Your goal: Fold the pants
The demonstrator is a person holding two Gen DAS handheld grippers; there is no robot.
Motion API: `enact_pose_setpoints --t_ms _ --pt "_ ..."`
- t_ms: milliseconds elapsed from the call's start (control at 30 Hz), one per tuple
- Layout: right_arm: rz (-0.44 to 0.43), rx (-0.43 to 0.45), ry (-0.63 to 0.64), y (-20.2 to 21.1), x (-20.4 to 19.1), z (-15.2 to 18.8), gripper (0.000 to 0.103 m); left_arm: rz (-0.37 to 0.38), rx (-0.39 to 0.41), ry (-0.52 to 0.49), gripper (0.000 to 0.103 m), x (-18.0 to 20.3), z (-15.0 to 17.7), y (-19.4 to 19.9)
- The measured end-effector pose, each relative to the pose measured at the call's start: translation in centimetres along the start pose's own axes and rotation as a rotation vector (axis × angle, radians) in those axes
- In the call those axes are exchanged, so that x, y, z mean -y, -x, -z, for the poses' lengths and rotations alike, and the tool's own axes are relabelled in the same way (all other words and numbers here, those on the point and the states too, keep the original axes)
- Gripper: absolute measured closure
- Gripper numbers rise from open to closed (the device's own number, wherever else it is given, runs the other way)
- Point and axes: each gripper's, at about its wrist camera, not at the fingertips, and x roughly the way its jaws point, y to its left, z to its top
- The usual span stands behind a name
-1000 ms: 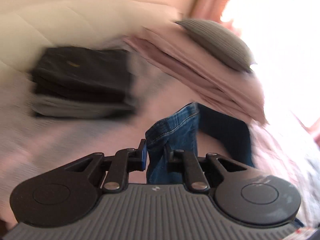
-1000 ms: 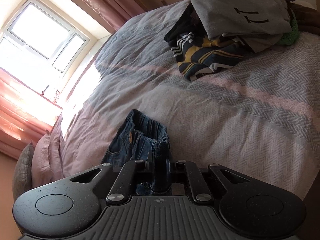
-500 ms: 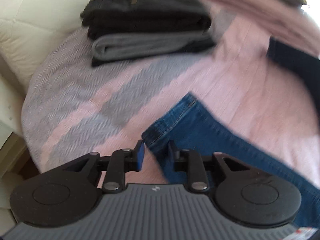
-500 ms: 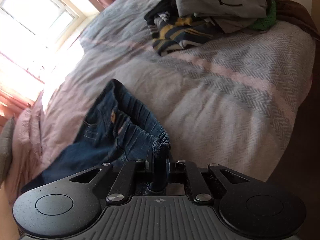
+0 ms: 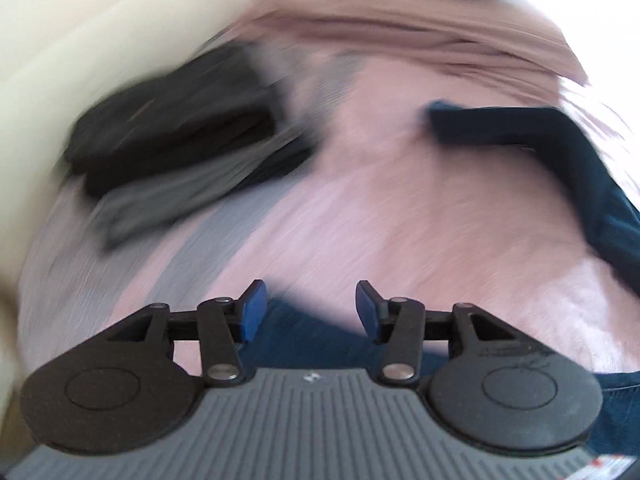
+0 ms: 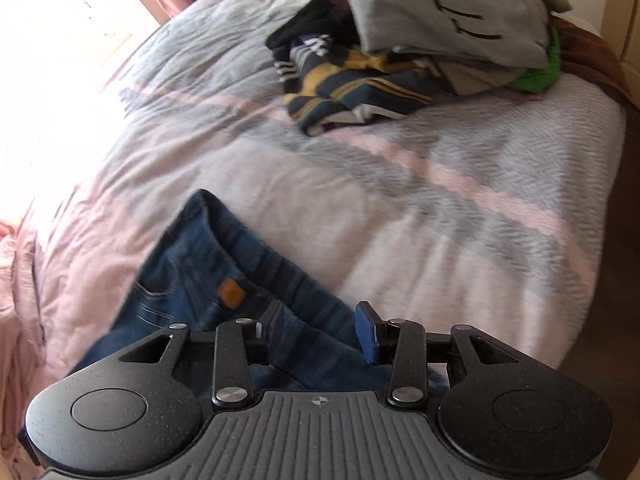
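both hand-held grippers have just been opening and grip nothing. the left hand-held gripper (image 5: pixel 308 308) stands apart-jawed over a leg end of the dark blue denim pants (image 5: pixel 304 344); the right hand-held gripper (image 6: pixel 320 330) is spread above their waistband, denim between but unpressed. the pants (image 6: pixel 208 280) lie flat on the pink-and-grey striped bed cover (image 6: pixel 440 200). beyond sit a blurred stack of folded dark garments (image 5: pixel 180 128) and a heap of unfolded clothes (image 6: pixel 400 52).
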Motion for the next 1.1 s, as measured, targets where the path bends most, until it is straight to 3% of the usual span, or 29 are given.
enact_pose_setpoints --t_ms 67,100,200,300,400,533,567,667,767,867,933,1000,1100 --pt "-0.009 0.006 -0.003 -0.4 -1.2 -0.3 0.066 0.046 0.023 -0.068 0.058 2.5 -2.1 -2.0" --pt "-0.011 0.008 -0.004 -0.5 -1.6 -0.3 0.066 0.081 0.019 -0.056 0.058 3.5 -3.6 -3.2" --pt "0.009 0.014 -0.006 -0.8 -2.4 -0.5 0.066 0.226 -0.001 0.133 0.053 4.2 -7.9 -5.9" --pt "0.039 0.021 -0.018 -1.0 -2.9 -0.4 0.066 0.345 -0.020 0.370 0.029 3.8 -11.3 -8.5" --pt "0.058 0.023 -0.033 -1.3 -3.3 0.0 0.066 0.397 -0.056 0.495 0.028 3.9 -14.0 -10.8" --pt "0.085 0.011 -0.035 -1.8 -3.9 0.9 0.066 0.388 -0.129 0.543 0.026 5.1 -15.8 -14.4" --pt "0.092 0.008 -0.039 -2.0 -4.0 1.1 0.066 0.384 -0.142 0.552 0.033 5.4 -16.4 -15.3" --pt "0.105 0.001 -0.042 -2.4 -4.4 1.6 0.066 0.408 -0.179 0.530 0.103 6.3 -16.9 -16.8" --pt "0.107 0.003 -0.030 -2.6 -4.9 1.7 0.066 0.416 -0.110 0.477 0.103 6.0 -17.0 -14.1" --pt "0.101 0.016 -0.032 -2.5 -5.1 1.5 0.066 0.465 -0.041 0.527 0.103 4.0 -18.0 -8.8" --pt "0.100 0.021 -0.035 -2.6 -5.1 1.2 0.066 0.456 -0.026 0.549 0.103 3.1 -20.1 -5.1" --pt "0.103 0.018 -0.035 -3.0 -5.2 1.1 0.066 0.422 -0.030 0.506 0.103 4.5 -23.4 -3.5" --pt "0.097 0.009 -0.037 -4.0 -5.9 1.4 0.066 0.411 -0.005 0.351 0.098 9.6 -28.2 -4.6"
